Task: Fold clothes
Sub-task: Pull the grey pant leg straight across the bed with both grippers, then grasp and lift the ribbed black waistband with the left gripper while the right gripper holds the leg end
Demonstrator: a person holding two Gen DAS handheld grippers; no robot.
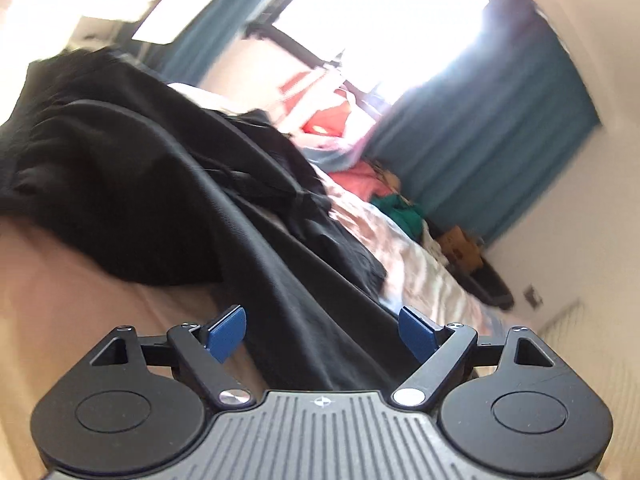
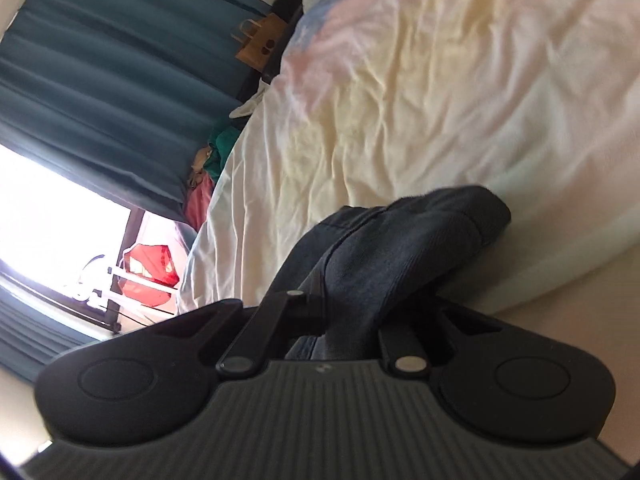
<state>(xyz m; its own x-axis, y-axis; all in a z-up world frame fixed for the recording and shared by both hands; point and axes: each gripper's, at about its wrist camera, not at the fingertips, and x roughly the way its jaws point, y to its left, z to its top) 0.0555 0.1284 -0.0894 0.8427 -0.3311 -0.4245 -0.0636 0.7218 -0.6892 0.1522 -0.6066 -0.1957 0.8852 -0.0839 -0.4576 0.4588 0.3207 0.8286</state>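
On the bed [image 1: 420, 264], across its pale crumpled sheet, a black garment [image 1: 168, 184] lies spread and bunched, its bulk heaped toward the near edge of the mattress and a long fold of it running down toward the left gripper [image 1: 323, 330]. That gripper is released: its two blue fingertips [image 1: 226, 330] stand well apart, with the black cloth passing in the gap between them, and neither pad can be seen pressing on it. Whether the cloth touches the pads is unclear from this angle.

Seen from the right wrist, the right gripper [image 2: 352, 320] is clenched on a bunch of dark ribbed fabric [image 2: 404, 248]; the cloth rises out from between the linkage arms and hides the fingertips entirely. The bunch arches up from the claw and droops over at its far end, just above the sheet near the edge of the bed. Whether this dark fabric is part of the same black garment cannot be told.

Beyond the far edge of the bed hang teal curtains [image 1: 492, 152] beside a bright window [image 1: 380, 28]. A heap of pink, red and green clothes [image 1: 384, 188] sits by that edge, with a brown paper bag [image 2: 260, 46] near the curtain. Both views are tilted and slightly blurred.
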